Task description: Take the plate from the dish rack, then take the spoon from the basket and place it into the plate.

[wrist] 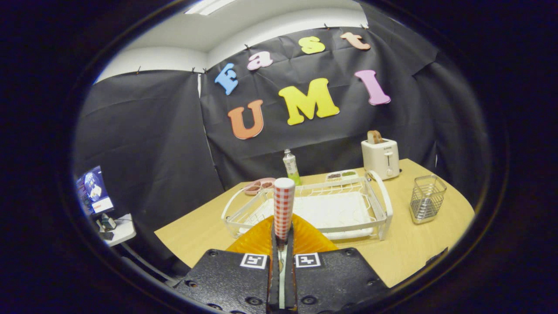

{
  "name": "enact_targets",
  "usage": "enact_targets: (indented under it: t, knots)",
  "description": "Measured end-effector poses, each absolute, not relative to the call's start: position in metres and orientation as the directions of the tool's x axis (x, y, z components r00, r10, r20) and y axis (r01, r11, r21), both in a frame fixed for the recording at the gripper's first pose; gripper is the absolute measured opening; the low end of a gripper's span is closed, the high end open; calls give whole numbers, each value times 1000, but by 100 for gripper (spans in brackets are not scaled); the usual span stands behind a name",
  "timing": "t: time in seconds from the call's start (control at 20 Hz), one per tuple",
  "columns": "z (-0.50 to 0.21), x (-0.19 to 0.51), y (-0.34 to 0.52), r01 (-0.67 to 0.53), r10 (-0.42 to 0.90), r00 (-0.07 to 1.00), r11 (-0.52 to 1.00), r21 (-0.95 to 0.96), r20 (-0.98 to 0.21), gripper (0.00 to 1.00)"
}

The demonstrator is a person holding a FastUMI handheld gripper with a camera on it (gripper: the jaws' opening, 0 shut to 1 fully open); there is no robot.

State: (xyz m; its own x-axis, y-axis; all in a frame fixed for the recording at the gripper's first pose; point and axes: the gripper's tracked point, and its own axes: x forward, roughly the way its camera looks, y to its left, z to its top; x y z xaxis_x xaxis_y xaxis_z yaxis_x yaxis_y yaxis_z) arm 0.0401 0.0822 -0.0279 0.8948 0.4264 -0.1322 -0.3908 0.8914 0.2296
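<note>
My gripper (283,239) is shut on a spoon (284,203) with a red-and-white checked handle, which stands upright between the fingers. Its bowl end is hidden down between them. Right under and just ahead of the fingers lies an orange ribbed plate (310,237) on the wooden table, in front of the white dish rack (380,205). The rack holds only its white drip tray. The wire basket (427,198) stands to the right of the rack with nothing inside that I can see.
Behind the rack stand a white toaster (380,158) with bread in it, a clear bottle (290,166), a pink divided dish (257,186) and a small white snack tray (342,175). The table edge (174,246) drops off to the left, where a small side table with a screen (93,192) stands.
</note>
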Motion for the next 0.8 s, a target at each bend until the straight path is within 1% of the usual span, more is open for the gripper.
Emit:
enact_targets:
  t: [0.35,0.8]
  knots:
    - [-50,52,94,-380,409,893,909,171,-188,10]
    - [-71,61,100,-386,419,877,906,174,-236,13]
